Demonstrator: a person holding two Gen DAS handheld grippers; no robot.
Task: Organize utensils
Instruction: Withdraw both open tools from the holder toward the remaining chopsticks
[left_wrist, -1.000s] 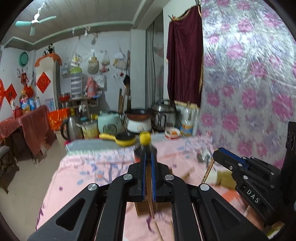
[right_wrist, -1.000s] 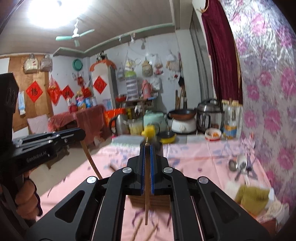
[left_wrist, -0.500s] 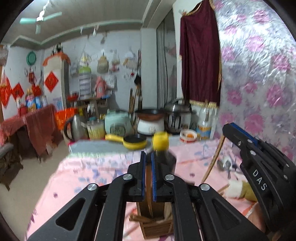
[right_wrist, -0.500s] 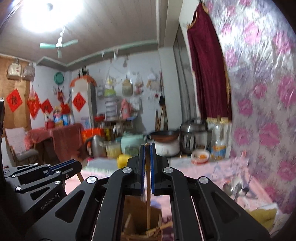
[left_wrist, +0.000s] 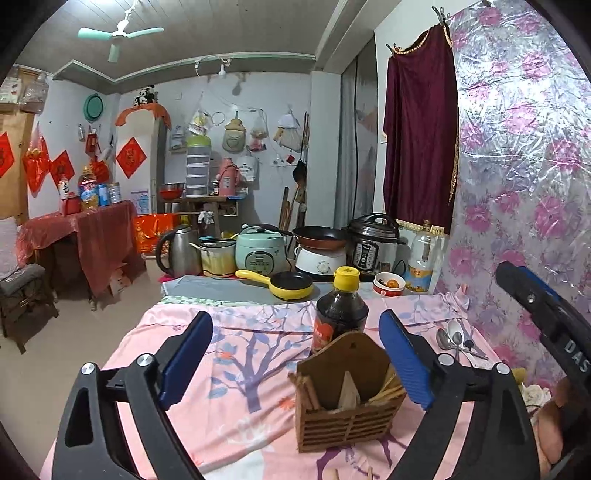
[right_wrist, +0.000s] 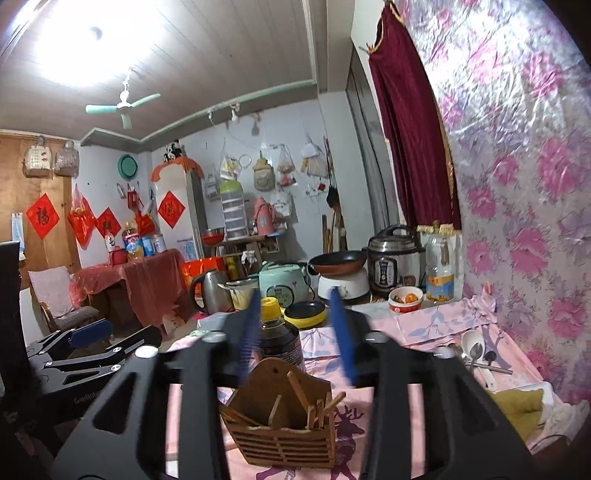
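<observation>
- The left claw (left_wrist: 295, 360) has just been opening and now stands wide, with nothing between its blue pads (left_wrist: 186, 356); a second ago it was clamped on a single chopstick.
- The right claw (right_wrist: 295, 332) has likewise just been opening and is about half spread. Its fingers are smeared with motion blur, and no stick shows between them any more.
- Both chopsticks now appear to be in the wooden holder (left_wrist: 345, 402), a slatted brown caddy with a tall peaked back that stands on the pink flowered cloth (left_wrist: 236, 369) covering the bench, toward its near edge.
- In the right wrist view the sticks (right_wrist: 317, 404) lean at loose angles inside the caddy rather than standing straight.
- A dark sauce bottle (left_wrist: 341, 314) with a yellow cap stands just behind the holder.
- Judging from this, one delivery is finished: both claws are free to fetch more.
- What is left seems to be the metal spoons (left_wrist: 454, 338) lying near the right edge of the bench by the flowered wall covering, well apart from the holder, and what look like more stick ends at the bench's near edge below the caddy.
- The spoons lie flat and overlapped, so picking one alone may be fiddly.
</observation>
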